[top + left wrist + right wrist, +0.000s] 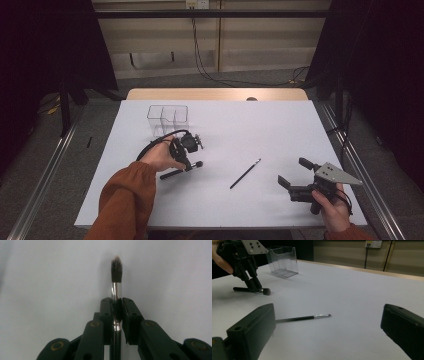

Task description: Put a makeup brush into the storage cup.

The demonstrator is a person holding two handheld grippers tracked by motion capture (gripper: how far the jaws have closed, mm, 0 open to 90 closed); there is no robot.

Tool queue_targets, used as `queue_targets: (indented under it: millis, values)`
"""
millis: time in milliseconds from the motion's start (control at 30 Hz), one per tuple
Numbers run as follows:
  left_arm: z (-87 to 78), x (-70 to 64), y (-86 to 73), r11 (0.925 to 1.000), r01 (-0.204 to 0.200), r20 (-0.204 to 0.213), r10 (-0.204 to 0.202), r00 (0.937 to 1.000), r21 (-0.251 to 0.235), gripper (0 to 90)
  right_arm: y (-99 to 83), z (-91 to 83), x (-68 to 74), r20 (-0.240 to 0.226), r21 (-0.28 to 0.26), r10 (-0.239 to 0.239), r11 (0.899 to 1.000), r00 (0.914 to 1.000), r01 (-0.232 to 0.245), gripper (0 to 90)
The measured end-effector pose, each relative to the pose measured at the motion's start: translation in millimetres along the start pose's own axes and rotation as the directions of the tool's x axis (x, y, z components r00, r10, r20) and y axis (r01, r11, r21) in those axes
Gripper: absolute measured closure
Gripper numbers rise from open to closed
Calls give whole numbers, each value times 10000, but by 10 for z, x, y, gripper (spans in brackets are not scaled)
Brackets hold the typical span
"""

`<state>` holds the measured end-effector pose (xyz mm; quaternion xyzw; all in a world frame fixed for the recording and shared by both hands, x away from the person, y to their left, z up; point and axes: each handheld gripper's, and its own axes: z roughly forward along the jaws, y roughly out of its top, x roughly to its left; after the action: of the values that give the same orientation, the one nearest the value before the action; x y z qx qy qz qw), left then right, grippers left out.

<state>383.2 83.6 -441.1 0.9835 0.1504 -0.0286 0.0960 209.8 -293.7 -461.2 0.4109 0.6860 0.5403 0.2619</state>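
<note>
Dim room, evenly lit white table with soft shadows; near jaws blur, brush ferrule glints.

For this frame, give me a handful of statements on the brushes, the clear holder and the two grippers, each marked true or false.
1. The left gripper is shut on the thick brush. True.
2. The thick brush stands inside the clear holder. False: it lies low on the white table, in front of the holder and apart from it.
3. The right gripper holds the thin brush. False: its jaws are wide open and the thin brush lies loose on the table between the two grippers.
4. The clear holder has nothing in it. True, as far as its see-through walls show.
5. The jaws clamp the thick brush by its bristles. False: they close at the metal ferrule, and the bristles stick out beyond the jaws.
</note>
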Motion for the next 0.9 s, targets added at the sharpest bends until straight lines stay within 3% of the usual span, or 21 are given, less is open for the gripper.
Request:
queue_targets:
  millis: [567, 800, 900]
  values:
    - [11, 6, 20, 9997, 170, 117, -172, 9998, 174, 796, 1, 6, 2, -18, 0, 11, 10000, 10000, -11, 0]
    - [44, -12, 42, 9992, 287, -98, -284, 9995, 276, 789, 2, 11, 4, -8, -7, 78, 10000, 10000, -78, 0]
    - [43, -20, 42, 9993, 122, -193, -116, 9997, 342, 785, 1, 7, 4, -37, 6, 9, 10000, 10000, -9, 0]
